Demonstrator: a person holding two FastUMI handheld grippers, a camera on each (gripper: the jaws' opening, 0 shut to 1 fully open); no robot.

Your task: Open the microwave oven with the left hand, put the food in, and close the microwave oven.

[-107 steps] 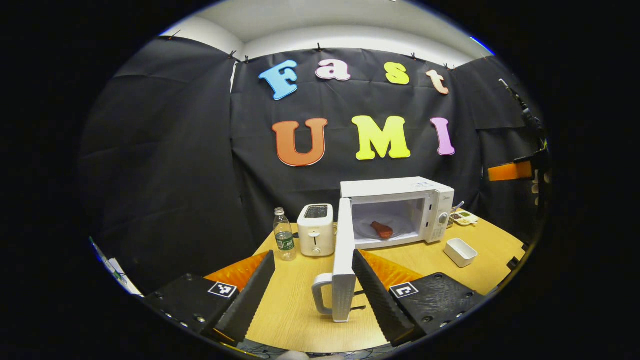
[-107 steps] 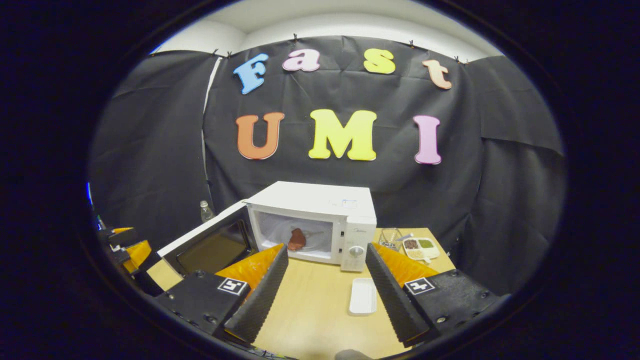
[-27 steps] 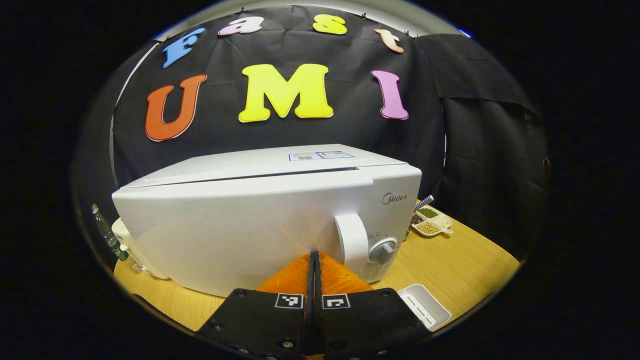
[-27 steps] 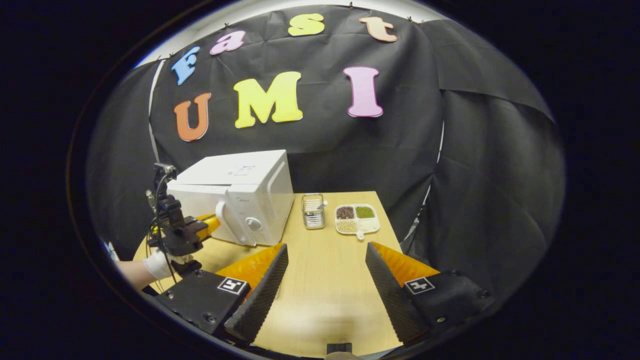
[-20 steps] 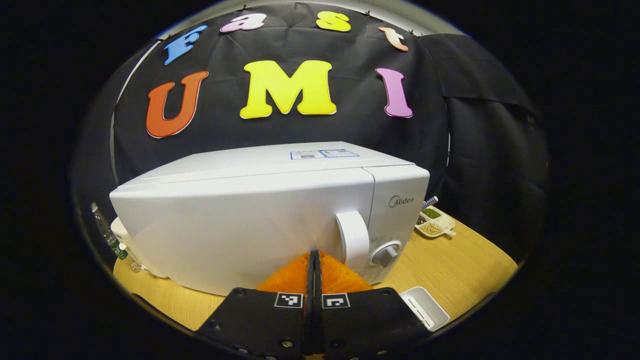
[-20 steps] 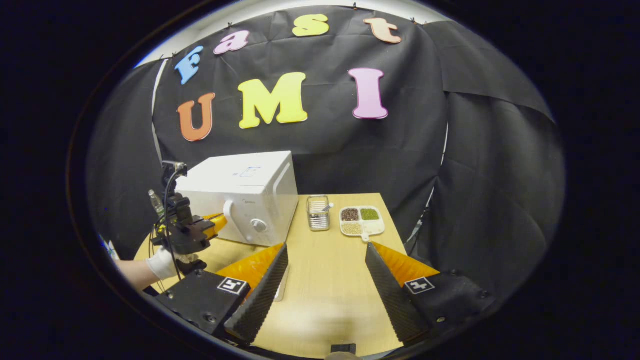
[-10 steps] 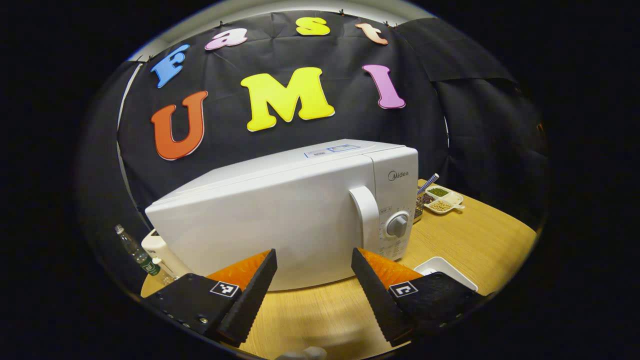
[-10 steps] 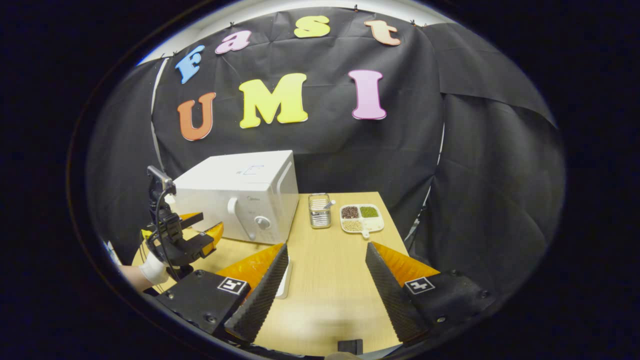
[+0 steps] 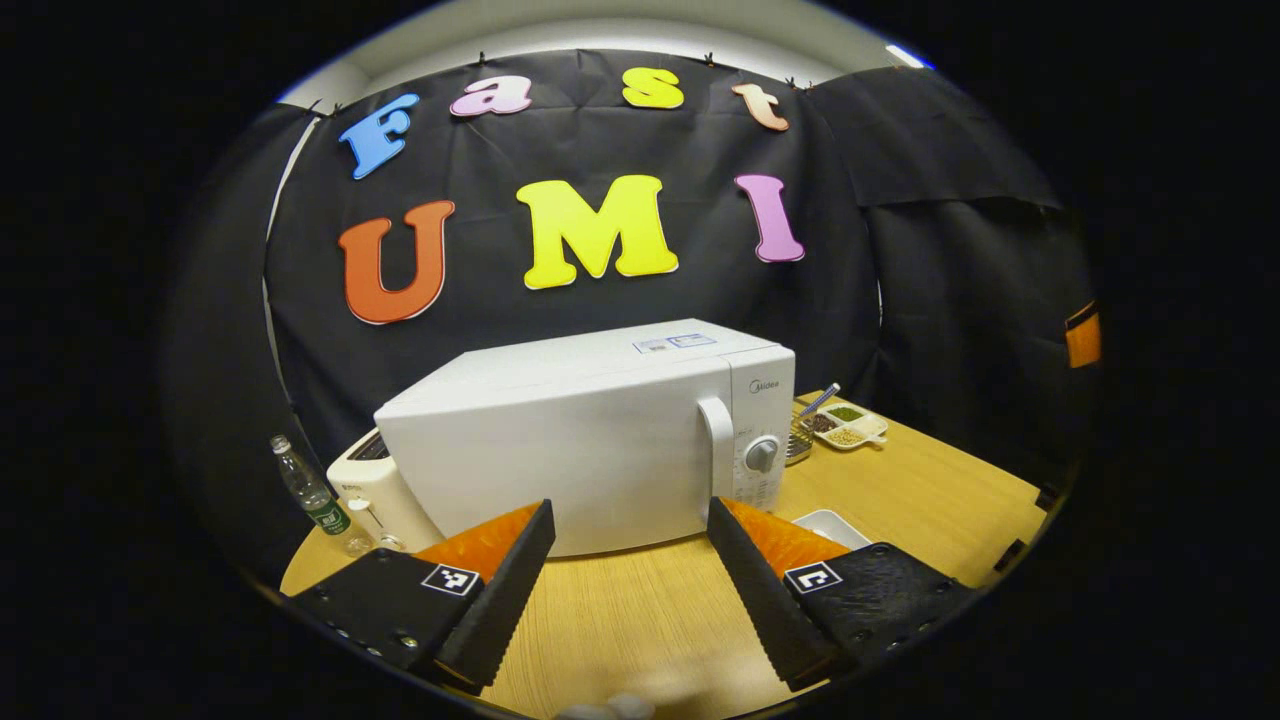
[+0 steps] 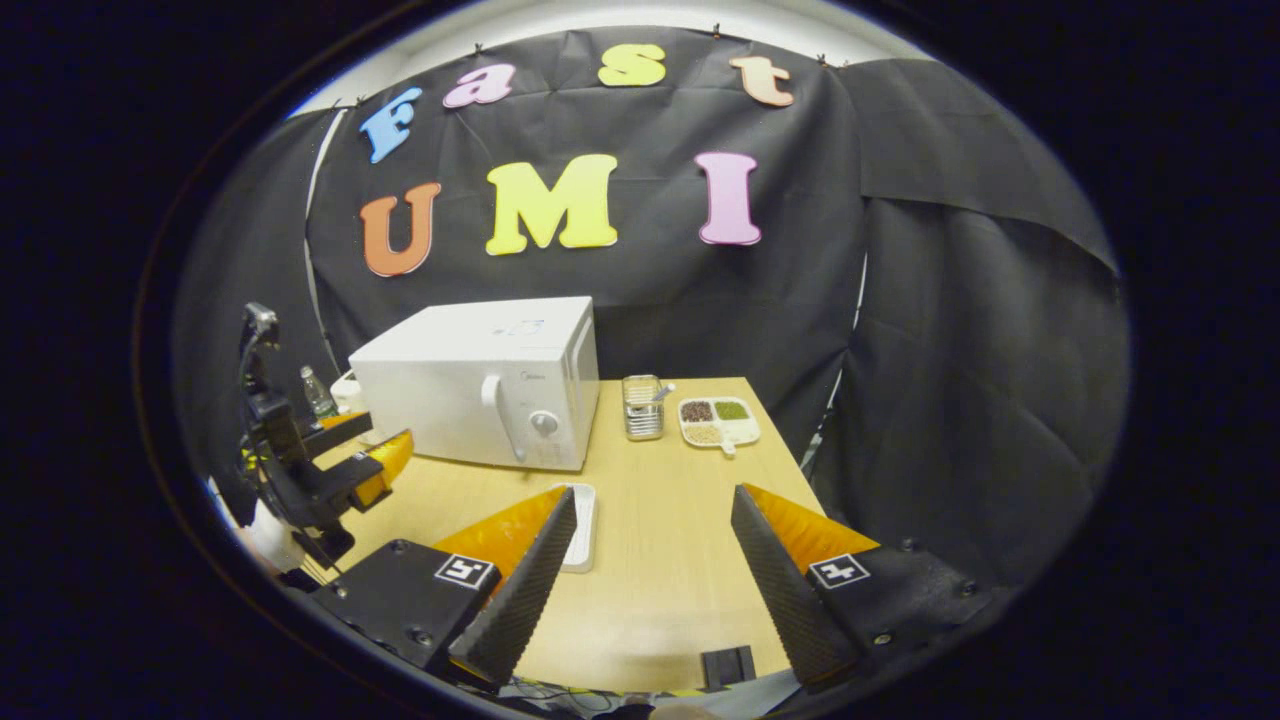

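Left claw (image 9: 630, 560) agape before microwave (image 9: 600, 430)

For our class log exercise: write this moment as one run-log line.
microwave: door shut | left gripper: open, off the door | right gripper: open, over table | white tray: on table

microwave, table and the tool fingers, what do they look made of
Microwave: a white painted or plastic shell, satin, with soft even glare and no metal shine. Table: pale wood-look top with fine grain lines, likely laminate. Left tool fingers: black ribbed rubber or plastic pads on orange backing that looks like printed plastic.
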